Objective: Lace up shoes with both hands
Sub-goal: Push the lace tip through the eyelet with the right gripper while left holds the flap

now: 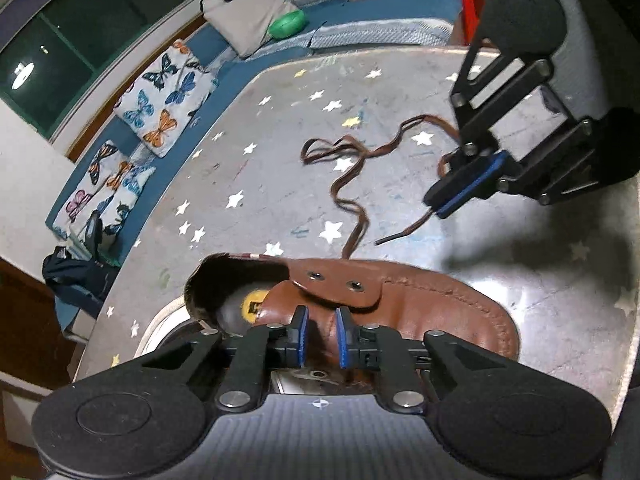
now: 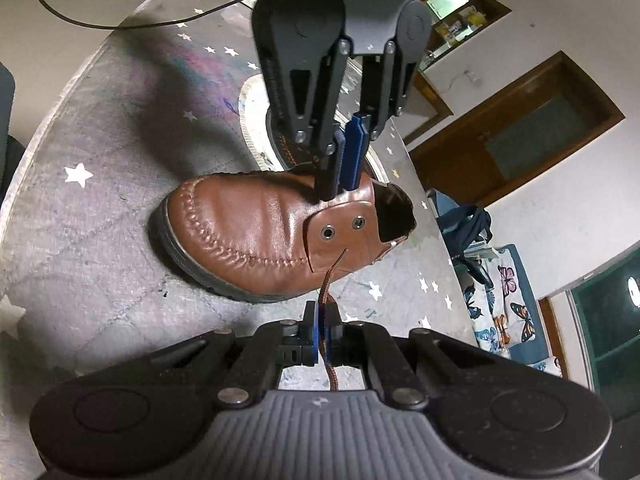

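Left wrist view: brown shoe [image 1: 400, 300] on starred mat [image 1: 280, 160], mouth open, nothing clear inside; left gripper [image 1: 322, 334] narrowly parted over its tongue, whether pinching it cannot be told. Right gripper [image 1: 444, 204] clamps lace [image 1: 352, 184]; bare mat beyond. Right wrist view: right gripper [image 2: 325, 330] closed on lace [image 2: 330, 280], tip near the eyelets [image 2: 343, 228]; shoe [image 2: 248, 224] near mat edge.

Brown leather shoe [image 2: 256, 232] on a grey star-patterned mat [image 2: 92, 208], a gripper on either side
The right gripper [image 2: 325, 334], at the bottom, is clamped on a brown lace [image 2: 327, 284] whose tip points toward the shoe's 2 metal eyelets [image 2: 343, 228]. The left gripper [image 2: 343, 164] comes down from above, its blue pads nearly together at the shoe's far edge
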### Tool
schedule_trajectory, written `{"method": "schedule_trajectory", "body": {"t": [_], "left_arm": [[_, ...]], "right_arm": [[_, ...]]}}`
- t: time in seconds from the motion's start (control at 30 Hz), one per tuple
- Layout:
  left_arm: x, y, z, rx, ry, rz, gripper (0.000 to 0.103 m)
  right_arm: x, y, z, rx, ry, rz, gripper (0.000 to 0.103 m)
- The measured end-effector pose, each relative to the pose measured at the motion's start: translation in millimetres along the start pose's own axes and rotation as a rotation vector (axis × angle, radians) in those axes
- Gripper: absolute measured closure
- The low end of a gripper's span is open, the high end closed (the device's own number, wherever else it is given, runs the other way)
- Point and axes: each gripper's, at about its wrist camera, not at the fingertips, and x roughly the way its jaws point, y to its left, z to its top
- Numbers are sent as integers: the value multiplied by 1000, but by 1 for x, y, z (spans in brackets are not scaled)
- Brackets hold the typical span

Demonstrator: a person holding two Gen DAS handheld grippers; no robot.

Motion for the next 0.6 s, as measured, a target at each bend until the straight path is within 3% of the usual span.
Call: {"method": "schedule_trajectory", "body": {"t": [0.6], "left_arm": [[1, -6, 6, 33, -58, -40, 87]], "right_arm": [[19, 3, 0, -66, -2, 10, 101]]}}
